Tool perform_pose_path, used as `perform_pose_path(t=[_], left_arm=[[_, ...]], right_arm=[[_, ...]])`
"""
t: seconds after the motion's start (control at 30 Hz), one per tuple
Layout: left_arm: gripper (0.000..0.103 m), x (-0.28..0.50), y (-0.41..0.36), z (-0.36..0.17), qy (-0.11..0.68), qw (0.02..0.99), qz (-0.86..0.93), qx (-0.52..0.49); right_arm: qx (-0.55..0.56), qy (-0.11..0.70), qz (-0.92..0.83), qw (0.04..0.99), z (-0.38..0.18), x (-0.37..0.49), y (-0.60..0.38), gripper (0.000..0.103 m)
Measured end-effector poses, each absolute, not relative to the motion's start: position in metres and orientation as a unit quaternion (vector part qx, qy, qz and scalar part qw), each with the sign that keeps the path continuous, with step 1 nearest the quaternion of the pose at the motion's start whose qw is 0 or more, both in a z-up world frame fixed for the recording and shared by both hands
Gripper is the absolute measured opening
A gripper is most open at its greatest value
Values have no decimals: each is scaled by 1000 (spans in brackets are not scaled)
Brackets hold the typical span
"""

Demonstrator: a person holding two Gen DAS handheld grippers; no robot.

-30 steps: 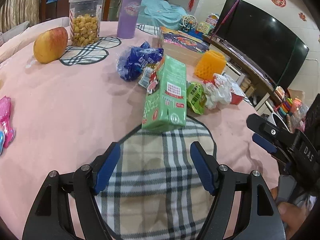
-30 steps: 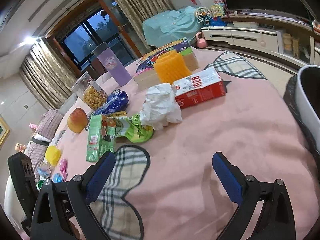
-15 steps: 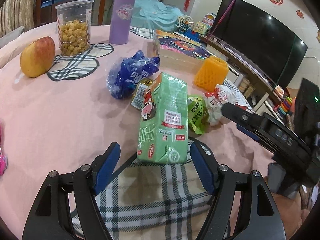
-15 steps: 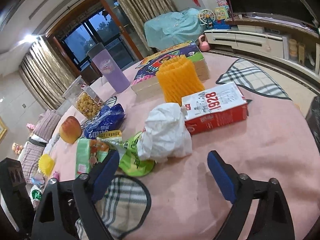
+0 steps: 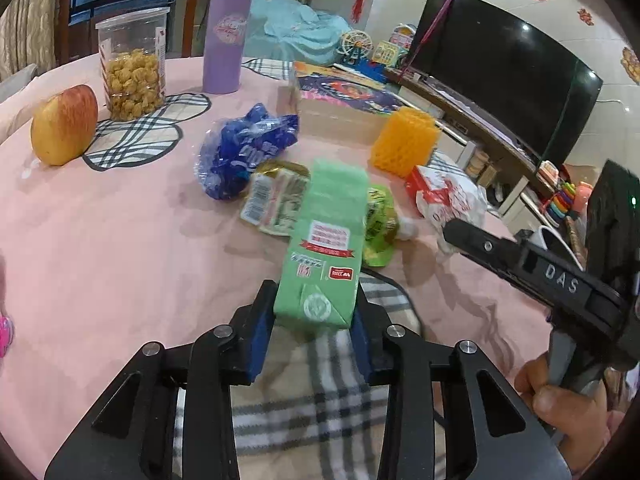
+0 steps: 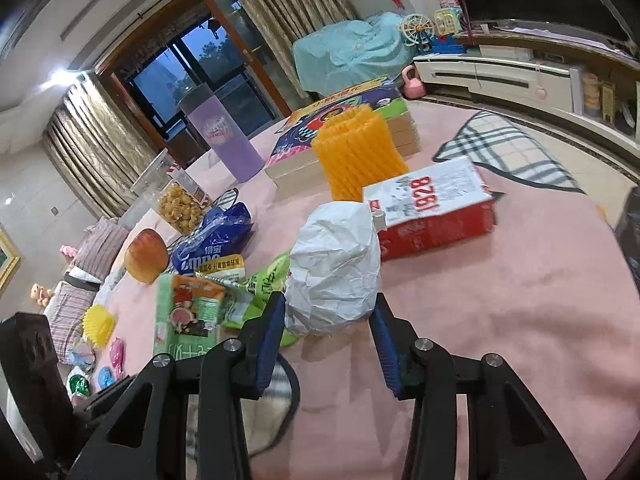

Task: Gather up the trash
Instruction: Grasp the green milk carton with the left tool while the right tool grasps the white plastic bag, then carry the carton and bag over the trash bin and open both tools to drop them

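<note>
A: Between the blue pads of the left gripper [image 5: 312, 326] sits the near end of a green rectangular drink carton [image 5: 326, 248], lying flat on the pink tablecloth [image 5: 120, 248]. Both pads press its sides, so those jaws are clamped on it.

B: And the right gripper [image 6: 328, 336]?

A: Its jaws flank a crumpled white paper ball [image 6: 334, 272]. Both pads sit at the paper's edges; I cannot tell whether they actually squeeze it.

B: What lies around the carton?

A: Touching its right side is a flattened lime-green foil pouch [image 5: 380, 228]; on its left is a yellow-and-white snack wrapper [image 5: 276, 198], and beyond that a crumpled blue plastic bag [image 5: 244, 152]. The carton's near end rests on a plaid patch [image 5: 316, 400] of the cloth.

B: Further out?

A: Just behind the paper ball is a red-and-white box printed 1928 [image 6: 432, 208], then an orange ribbed foam sleeve [image 6: 356, 152]. Well apart on the left stand a red-yellow apple [image 5: 64, 124], a clear jar of popcorn-like snacks [image 5: 132, 64] and a purple tumbler [image 5: 226, 44].
</note>
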State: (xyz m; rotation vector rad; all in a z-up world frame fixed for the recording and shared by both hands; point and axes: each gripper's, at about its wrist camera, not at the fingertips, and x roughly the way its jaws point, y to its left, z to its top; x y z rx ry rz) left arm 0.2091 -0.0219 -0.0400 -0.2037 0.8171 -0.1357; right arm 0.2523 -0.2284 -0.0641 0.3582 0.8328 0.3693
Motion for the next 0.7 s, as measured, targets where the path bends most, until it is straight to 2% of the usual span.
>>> perform_pose_path(t=[0.7], left_arm=[[32,176,-109,-21,383,908,-157,-70]], right_arm=[[183,369,126,903,-40,171,-301,43]])
